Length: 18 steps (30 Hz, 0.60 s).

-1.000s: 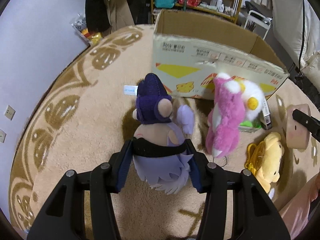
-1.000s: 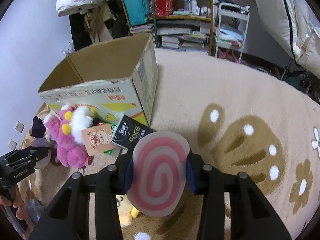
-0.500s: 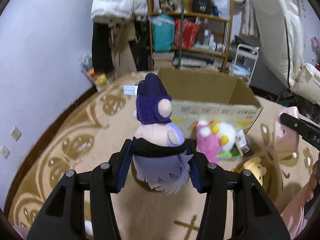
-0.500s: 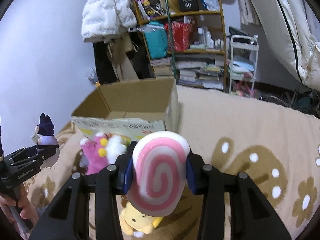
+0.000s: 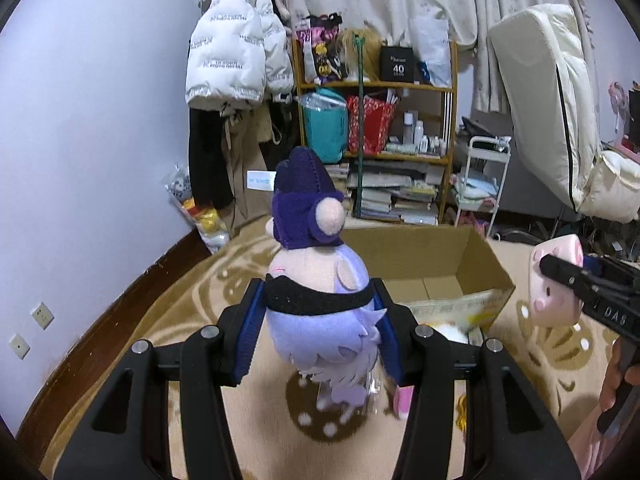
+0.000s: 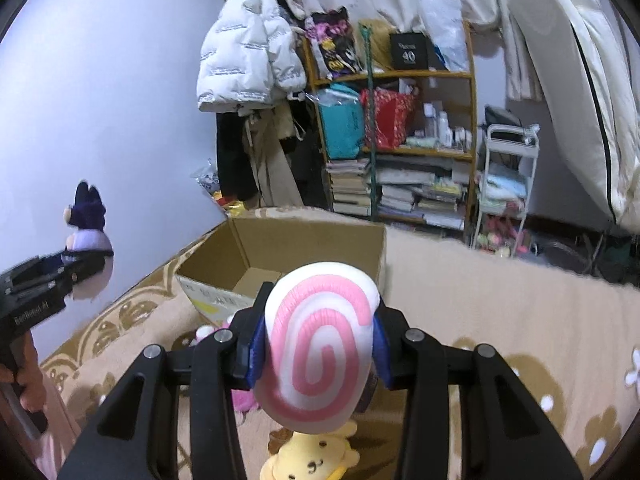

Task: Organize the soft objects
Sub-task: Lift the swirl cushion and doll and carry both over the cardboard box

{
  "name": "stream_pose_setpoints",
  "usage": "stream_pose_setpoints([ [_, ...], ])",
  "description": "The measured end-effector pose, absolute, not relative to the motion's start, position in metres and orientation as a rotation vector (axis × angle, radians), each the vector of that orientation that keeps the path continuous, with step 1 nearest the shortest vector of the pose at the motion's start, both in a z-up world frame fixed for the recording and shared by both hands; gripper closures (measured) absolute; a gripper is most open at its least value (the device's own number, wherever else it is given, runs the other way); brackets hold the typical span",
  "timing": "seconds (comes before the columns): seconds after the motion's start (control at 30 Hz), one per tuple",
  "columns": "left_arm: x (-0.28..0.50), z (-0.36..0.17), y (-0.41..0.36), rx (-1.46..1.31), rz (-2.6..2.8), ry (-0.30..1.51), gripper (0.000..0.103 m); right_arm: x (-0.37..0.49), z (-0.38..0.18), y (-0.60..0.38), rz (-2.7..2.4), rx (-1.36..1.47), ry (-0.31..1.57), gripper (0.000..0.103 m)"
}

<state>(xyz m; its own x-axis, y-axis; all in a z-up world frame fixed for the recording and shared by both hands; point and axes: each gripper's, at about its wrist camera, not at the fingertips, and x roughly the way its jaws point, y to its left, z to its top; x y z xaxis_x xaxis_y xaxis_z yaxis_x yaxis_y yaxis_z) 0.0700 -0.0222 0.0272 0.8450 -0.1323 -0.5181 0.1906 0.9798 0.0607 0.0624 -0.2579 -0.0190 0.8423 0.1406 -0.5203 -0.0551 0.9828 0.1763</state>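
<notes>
My left gripper (image 5: pixel 320 332) clamps purple doll (image 5: pixel 316 276), right gripper (image 6: pixel 316 344) clamps swirl plush (image 6: pixel 320 344) | both above cardboard box (image 6: pixel 248 248) | box looks empty; yellow plush (image 6: pixel 312 456) beside it left

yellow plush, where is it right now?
Right wrist view, bottom centre: the yellow plush lies on the beige carpet, directly under the pink swirl plush held in the right gripper.
</notes>
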Motion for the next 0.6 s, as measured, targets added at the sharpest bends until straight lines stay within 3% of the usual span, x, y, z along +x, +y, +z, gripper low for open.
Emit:
stream_pose_setpoints([
  [0.33,0.107,0.039,-0.038,0.117,-0.224,0.465,0.053,0.102,0.000,-0.244,0.126,0.107,0.500,0.057],
  [0.6,0.137,0.016,-0.053,0.132,-0.263,0.457,0.053,0.137,0.004,-0.243,0.132,0.102,0.462,0.056],
])
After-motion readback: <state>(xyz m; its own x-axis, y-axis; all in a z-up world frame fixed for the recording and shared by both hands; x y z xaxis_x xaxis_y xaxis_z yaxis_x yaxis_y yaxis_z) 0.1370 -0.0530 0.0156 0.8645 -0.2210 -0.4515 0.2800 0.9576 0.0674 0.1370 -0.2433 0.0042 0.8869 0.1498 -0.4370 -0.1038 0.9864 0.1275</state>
